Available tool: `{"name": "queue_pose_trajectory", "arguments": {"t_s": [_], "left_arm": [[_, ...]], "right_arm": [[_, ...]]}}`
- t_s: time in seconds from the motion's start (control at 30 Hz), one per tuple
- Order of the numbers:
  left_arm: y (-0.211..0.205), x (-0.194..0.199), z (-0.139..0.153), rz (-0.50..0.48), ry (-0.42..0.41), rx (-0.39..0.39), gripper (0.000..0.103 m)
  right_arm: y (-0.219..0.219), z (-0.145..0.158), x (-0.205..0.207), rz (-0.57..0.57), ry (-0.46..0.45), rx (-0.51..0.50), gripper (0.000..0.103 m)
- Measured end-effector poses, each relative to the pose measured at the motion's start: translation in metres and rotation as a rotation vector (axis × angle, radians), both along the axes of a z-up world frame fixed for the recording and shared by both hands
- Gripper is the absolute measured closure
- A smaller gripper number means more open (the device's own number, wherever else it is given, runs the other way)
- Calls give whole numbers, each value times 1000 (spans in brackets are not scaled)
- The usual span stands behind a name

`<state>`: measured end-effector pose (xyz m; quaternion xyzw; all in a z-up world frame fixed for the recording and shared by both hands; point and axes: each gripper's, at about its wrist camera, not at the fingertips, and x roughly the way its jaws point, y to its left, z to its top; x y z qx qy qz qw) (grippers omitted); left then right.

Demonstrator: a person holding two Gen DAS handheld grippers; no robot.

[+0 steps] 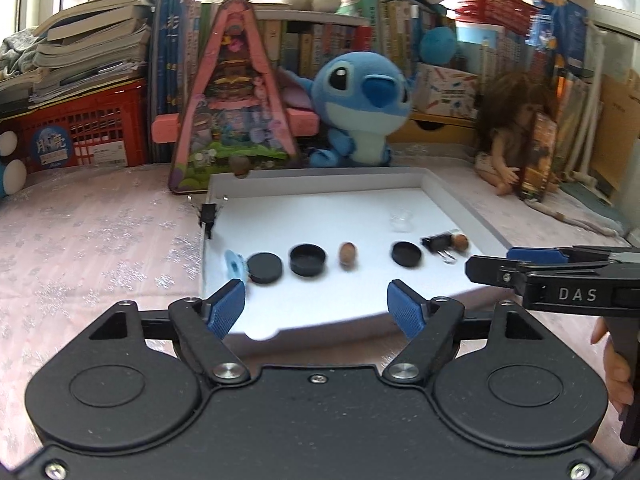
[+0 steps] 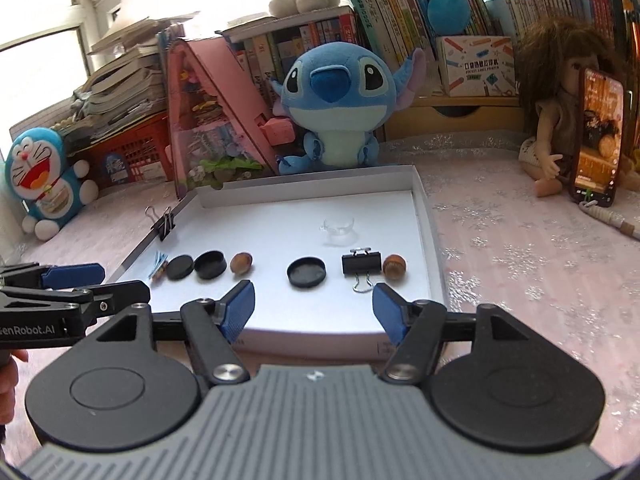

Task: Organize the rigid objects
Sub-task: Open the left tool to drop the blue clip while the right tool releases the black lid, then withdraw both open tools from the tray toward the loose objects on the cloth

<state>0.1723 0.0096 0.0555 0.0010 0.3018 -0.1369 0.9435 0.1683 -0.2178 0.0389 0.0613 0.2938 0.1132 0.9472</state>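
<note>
Hovering just short of the near edge of the white tray (image 2: 422,216), both grippers stand spread with nothing between their pads. Everything to be sorted lies inside that tray, in a row across its near part: from its left wall, a small blue clip (image 2: 159,264), two black caps (image 2: 180,267), a brown nut (image 2: 241,263), then a gap, another black cap (image 2: 307,272), a black binder clip (image 2: 361,264) with its wire handles pointing toward the grippers, and a second nut (image 2: 394,266). The right gripper (image 2: 314,312) faces the tray's right half and is nearer that clip; the left gripper (image 1: 316,310) faces the left group. A clear suction cup (image 2: 338,227) sits deeper in the tray, another binder clip (image 2: 163,222) grips its left wall, and a blue plush toy (image 2: 334,100) sits beyond. Nothing blocks the way.
</note>
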Motion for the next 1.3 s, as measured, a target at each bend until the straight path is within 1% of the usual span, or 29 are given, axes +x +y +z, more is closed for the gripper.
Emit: {"name": "queue_pose_trajectory", "arguments": {"t_s": [0.2,0.43,0.57,0.73,1.0,1.3], "left_arm": [[-6,-24,0,-48,1,-19,24],[-15,-53,-4,-106,-19,0,22],[-17,-65,-9,-130,-15,6,22],[-16,-78,-18,-143,8,-17,21],[-14,-99,-36,-153,14,-29,21],[-13,-121,-48,-189,15,-8,20]], "right_arm": [[0,-1,-23,37,-30,-44,22],[-1,-3,-51,68,-67,-53,19],[-3,-7,-64,76,-74,-60,18],[-8,-13,-80,67,-92,-60,17],[-12,-27,-105,73,-121,-100,16],[-12,-42,-125,80,-111,-124,15]]}}
